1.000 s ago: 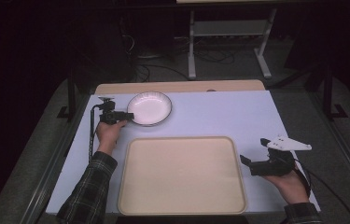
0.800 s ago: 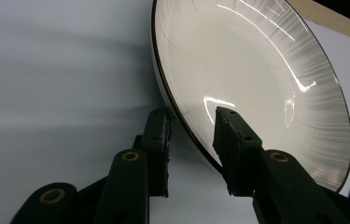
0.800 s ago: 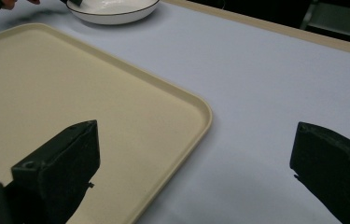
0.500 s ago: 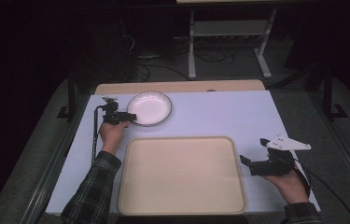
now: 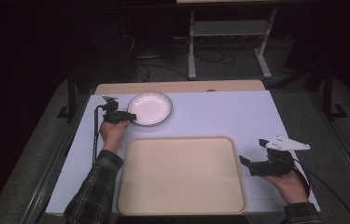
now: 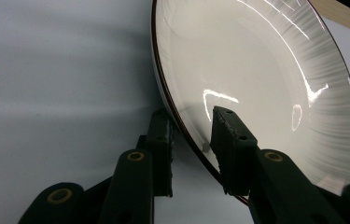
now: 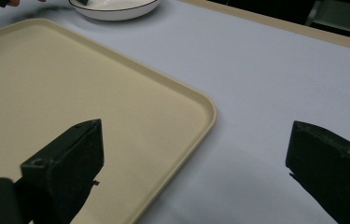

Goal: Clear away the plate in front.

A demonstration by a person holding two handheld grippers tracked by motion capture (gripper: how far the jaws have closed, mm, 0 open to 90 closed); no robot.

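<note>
Left gripper [image 5: 128,116] sits at the plate's [image 5: 150,108] left rim, far left on the table [image 5: 238,116]. In the left gripper view its jaws straddle that rim, one under the plate's outer edge, the other over the inside of the plate [image 6: 266,88], and they have just been closing with the rim between them. A small gap seems to remain beside the rim, so I cannot tell whether the pads press on it yet. The left hand [image 5: 113,133] holds this gripper from the near side, with a plaid sleeve [image 5: 93,191] behind it.

The plate is white with a thin dark rim and lies on the table just beyond the tray's [image 5: 182,175] far left corner, apart from it.

The right gripper [image 5: 246,164] rests at the near right, just beside the tray's right edge. In the right gripper view its jaws stand wide apart with nothing between them, above the tray [image 7: 70,84] corner and the bare table [image 7: 266,84].
</note>
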